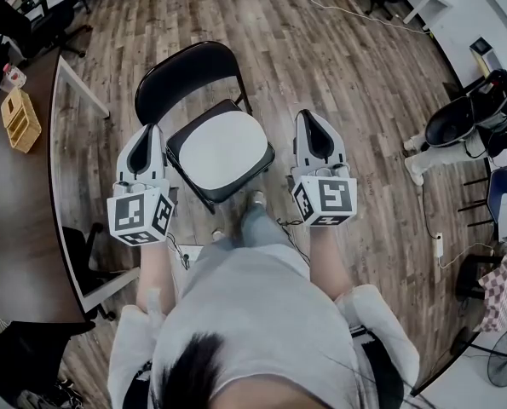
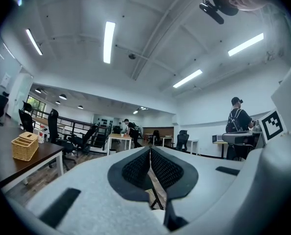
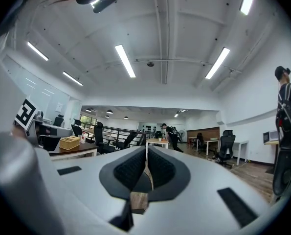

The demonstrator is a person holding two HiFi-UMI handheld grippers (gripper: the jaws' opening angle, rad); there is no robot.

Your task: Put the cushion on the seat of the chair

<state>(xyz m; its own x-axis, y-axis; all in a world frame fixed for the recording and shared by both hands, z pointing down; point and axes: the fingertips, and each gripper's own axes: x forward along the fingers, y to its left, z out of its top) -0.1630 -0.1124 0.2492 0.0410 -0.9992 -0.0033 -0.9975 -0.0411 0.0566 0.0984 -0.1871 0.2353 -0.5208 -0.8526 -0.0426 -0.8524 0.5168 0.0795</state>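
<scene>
I see pale grey shells with black mesh pads [image 2: 135, 170] on the left gripper [image 1: 152, 131] and right gripper [image 1: 308, 116], each bearing a black-and-white marker cube [image 1: 140, 214]. The person wears a light grey short-sleeved top [image 1: 253, 313].

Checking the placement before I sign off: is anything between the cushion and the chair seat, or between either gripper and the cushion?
Nothing visible. The white cushion already lies on the seat of the black chair. The left gripper and right gripper flank it, both shut and empty, with only wooden floor between.
</scene>
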